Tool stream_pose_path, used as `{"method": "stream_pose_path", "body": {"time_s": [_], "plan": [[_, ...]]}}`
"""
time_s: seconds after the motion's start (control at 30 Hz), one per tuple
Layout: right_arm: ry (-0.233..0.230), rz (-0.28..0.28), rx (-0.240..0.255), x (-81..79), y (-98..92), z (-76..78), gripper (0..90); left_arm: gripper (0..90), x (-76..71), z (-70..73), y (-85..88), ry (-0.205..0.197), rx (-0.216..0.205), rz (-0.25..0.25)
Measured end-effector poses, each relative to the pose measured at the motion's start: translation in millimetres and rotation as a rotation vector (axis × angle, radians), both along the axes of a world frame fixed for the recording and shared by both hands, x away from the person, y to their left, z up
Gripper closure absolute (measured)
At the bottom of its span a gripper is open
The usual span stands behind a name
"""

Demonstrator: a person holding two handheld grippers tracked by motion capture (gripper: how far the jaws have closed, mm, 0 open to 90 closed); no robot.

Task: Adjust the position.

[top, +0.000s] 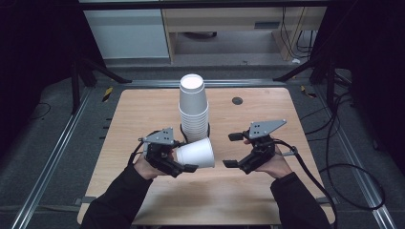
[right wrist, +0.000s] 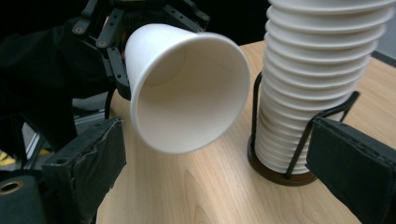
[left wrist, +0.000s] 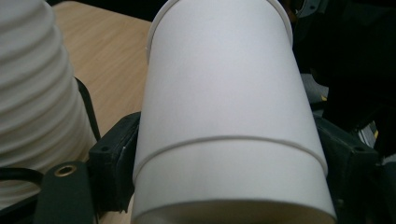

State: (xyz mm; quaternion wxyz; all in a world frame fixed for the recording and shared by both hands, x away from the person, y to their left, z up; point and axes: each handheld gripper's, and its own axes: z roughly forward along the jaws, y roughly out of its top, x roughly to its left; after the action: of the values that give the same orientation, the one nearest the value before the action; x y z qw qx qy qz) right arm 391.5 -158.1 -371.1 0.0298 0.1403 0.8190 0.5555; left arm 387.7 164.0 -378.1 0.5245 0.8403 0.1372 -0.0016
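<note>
A: Item one, the cup [top: 197, 152]?

B: White paper cup, lying sideways above the table [top: 143, 114], clamped in the left gripper [top: 184, 162]. In the left gripper view the black jaws press on both sides of the cup [left wrist: 224, 102] near its base. The open mouth faces the right gripper [top: 232, 150]; the right gripper view looks straight into it [right wrist: 187, 93].

A: Item two, the right gripper?

B: Jaws apart, nothing between them. It sits just right of the cup's mouth, not touching. In its own view the two padded jaws frame the scene at lower left and lower right, with bare wood between.

A: Item three, the stack [top: 193, 107]?

B: Tall nest of white cups, bottoms up, standing in a black wire holder [right wrist: 280, 172] with a round base. Placed at table centre, just behind the held cup. Seen at the left edge in the left gripper view [left wrist: 32, 93] and at the right in the right gripper view [right wrist: 317, 70].

A: Contact between cup and stack?

B: Cannot tell from above; in the right gripper view there is a gap.

A: Anything else?

B: Small dark disc [top: 237, 100] on the table, right of the stack, well apart.
</note>
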Motion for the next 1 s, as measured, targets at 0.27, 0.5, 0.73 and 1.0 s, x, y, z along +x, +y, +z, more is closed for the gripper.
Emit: {"method": "stream_pose_path", "body": {"time_s": [0.27,0.5,0.73,1.0], "plan": [[0.003,-0.023,0.028,-4.7,-9.5,-3.7,4.5,19.9,-0.6,2.5,4.5,-0.009,-0.124,0.021],[0.002,-0.004,0.05,-7.4,-4.2,-3.2,4.2,19.9,-3.1,0.5,-4.3,-0.024,-0.183,-0.022],[-0.001,0.03,0.075,-11.0,-0.2,0.8,3.9,19.9,-3.7,-1.3,-13.5,-0.03,-0.206,-0.069],[-0.002,0.065,0.085,-13.7,7.5,3.6,3.2,20.0,-5.5,-1.4,-17.2,-0.038,-0.224,-0.118]]}}
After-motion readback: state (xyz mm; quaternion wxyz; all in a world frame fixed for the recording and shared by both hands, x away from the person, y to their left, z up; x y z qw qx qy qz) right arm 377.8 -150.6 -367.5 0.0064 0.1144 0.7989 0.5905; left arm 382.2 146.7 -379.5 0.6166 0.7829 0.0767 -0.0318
